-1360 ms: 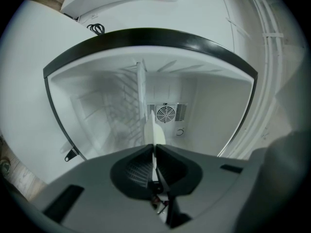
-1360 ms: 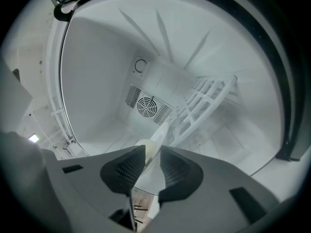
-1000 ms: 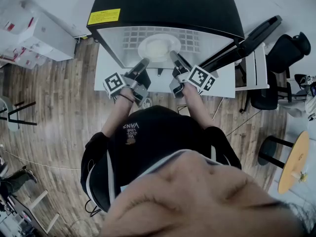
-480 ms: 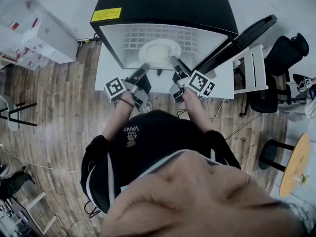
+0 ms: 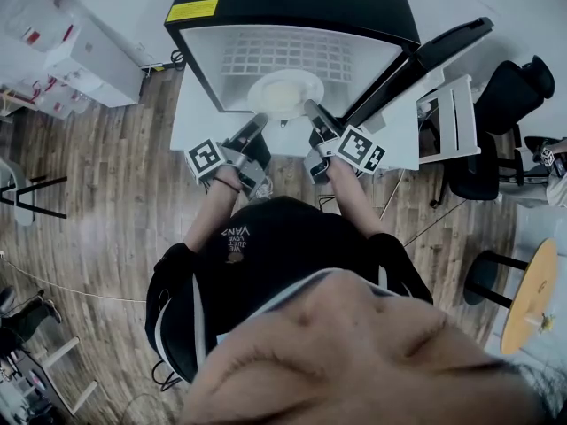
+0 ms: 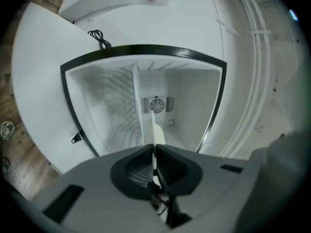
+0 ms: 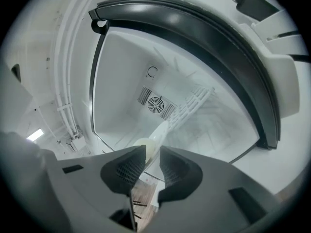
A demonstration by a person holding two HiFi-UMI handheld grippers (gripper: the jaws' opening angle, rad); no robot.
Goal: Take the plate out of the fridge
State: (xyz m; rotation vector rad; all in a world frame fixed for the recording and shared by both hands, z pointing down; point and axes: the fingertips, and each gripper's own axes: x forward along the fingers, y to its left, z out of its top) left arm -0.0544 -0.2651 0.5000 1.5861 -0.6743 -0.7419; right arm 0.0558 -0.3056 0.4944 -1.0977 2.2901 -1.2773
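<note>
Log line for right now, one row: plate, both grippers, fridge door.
plate: at fridge mouth | left gripper: clamped on rim | right gripper: clamped on rim | door: open

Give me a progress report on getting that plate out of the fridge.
Done: the fridge door stands open, and the left gripper and right gripper are each closed on the plate rim. In hand: the plate sits at the fridge's front lip, held between both grippers. Left: bring it fully clear of the opening and set it down.
</note>
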